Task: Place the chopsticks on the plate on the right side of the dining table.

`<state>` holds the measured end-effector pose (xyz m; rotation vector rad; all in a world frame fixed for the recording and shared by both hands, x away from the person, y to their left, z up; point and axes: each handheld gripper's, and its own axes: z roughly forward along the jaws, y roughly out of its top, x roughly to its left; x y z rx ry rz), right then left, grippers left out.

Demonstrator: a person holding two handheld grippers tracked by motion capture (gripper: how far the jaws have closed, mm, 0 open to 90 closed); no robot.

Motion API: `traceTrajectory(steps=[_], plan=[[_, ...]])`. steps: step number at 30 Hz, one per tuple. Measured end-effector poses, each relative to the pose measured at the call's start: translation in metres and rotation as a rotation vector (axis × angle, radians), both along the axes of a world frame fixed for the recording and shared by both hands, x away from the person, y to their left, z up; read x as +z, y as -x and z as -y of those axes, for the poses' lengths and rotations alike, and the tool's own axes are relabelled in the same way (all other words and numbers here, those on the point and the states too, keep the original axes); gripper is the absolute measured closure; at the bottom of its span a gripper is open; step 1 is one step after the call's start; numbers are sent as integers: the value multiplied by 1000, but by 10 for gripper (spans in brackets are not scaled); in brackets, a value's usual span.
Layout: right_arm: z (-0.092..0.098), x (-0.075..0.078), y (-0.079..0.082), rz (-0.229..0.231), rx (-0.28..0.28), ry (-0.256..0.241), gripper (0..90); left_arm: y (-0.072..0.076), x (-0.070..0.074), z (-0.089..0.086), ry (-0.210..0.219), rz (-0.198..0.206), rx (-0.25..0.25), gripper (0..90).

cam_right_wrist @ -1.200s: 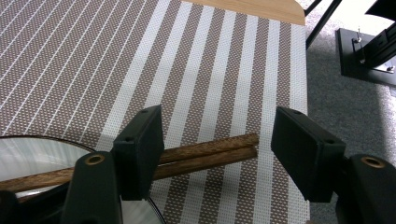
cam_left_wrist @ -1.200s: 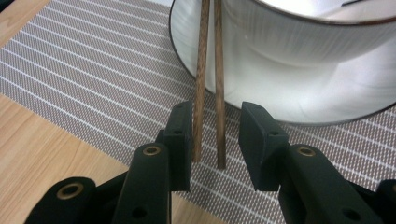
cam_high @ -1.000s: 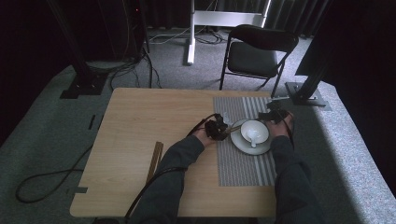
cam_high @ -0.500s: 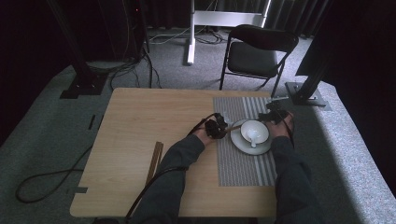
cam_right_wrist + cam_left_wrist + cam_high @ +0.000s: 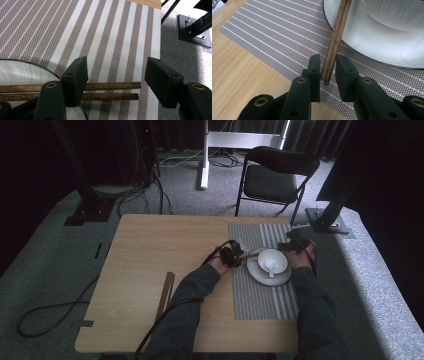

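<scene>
Left tongs (image 5: 328, 66) clamp one wooden chopstick (image 5: 335, 41) beside the plate (image 5: 362, 42). Right tongs (image 5: 116, 77) stand apart over two chopsticks (image 5: 110, 91) on the striped mat (image 5: 105, 32).

the high view is dim and soft, its far corners and sides sunk in black while pale light falls on the table (image 5: 150, 250), whereas both gripper views are bright and sharp, with white glare on the plate (image 5: 372, 40) and blurred near jaws.
</scene>
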<state>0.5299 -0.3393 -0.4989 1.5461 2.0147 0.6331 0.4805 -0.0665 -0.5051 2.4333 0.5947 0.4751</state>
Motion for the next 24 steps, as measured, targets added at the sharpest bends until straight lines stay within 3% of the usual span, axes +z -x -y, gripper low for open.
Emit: traceTrajectory(steps=[14,20,24], plan=[[13,-1,7,4,-18,1,342,-2,1,6,18,11,15,701],[14,-1,8,6,-18,0,342,0,4,2,32,12,8,630],[15,-1,8,3,-19,-3,344,3,6,-3,7,10,5,594]])
